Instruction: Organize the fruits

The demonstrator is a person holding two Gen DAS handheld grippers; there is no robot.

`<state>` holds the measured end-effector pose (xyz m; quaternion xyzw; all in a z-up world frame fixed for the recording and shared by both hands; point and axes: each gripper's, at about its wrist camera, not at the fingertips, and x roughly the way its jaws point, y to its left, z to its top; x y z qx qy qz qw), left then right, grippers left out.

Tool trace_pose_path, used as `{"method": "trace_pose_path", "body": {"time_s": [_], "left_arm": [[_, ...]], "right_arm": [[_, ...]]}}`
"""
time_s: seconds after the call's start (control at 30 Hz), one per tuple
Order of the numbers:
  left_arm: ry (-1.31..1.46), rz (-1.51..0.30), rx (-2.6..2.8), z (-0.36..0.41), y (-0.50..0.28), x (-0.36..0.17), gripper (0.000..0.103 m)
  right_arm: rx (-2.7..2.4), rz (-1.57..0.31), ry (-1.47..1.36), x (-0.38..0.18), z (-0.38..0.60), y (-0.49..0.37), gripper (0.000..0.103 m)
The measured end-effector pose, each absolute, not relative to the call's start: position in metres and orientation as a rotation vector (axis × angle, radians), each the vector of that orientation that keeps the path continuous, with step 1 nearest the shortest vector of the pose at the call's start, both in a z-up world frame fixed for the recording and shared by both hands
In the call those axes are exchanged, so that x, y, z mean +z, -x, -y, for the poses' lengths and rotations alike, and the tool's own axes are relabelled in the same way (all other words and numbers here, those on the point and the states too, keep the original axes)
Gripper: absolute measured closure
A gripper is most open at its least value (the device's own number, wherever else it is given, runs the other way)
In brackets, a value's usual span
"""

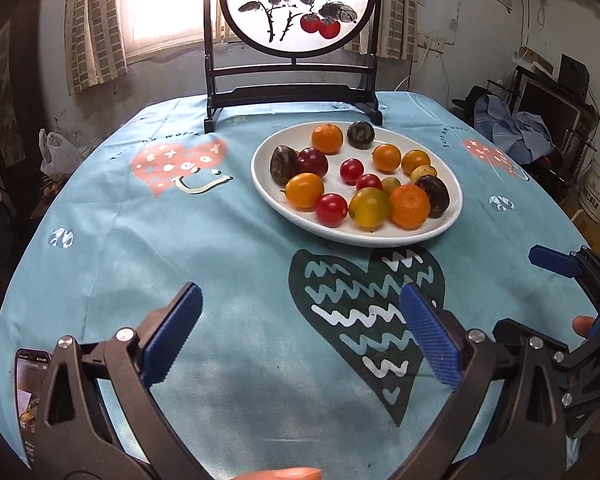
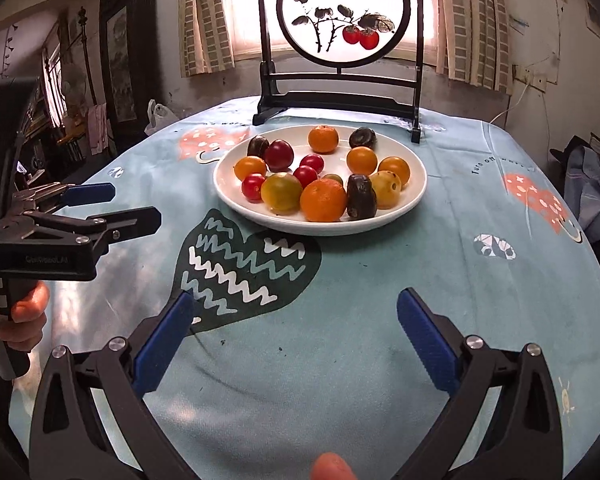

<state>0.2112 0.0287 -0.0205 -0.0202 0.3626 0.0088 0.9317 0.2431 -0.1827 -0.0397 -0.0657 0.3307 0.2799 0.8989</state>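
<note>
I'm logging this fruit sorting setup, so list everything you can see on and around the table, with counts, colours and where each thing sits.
plate: one, white, oval, mid-table on the cloth
oranges: two, orange, one at the plate's near edge, one at the far edge
red tomatoes: three, small, centre and near left of the plate
dark fruits: three, blackish, wrinkled, spread round the plate
yellow-orange fruits: about six, some greenish, among the others
plum: one, dark red, left side of the plate
cloth: one, light blue with heart prints, covering the table
screen: one, dark frame, round painted panel, behind the plate
left gripper: blue pads, jaws open, empty
right gripper: blue pads, jaws open, empty
</note>
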Motion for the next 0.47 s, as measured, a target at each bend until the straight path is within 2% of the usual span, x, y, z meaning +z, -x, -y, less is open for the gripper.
{"method": "trace_pose_path", "body": {"time_s": [0.47], "left_arm": [[0.000, -0.736, 0.058, -0.0248, -0.2119, -0.0241, 0.002]], "right_arm": [[0.539, -0.719, 0.085, -0.0423, 0.1917, -0.2524, 0.001]]}}
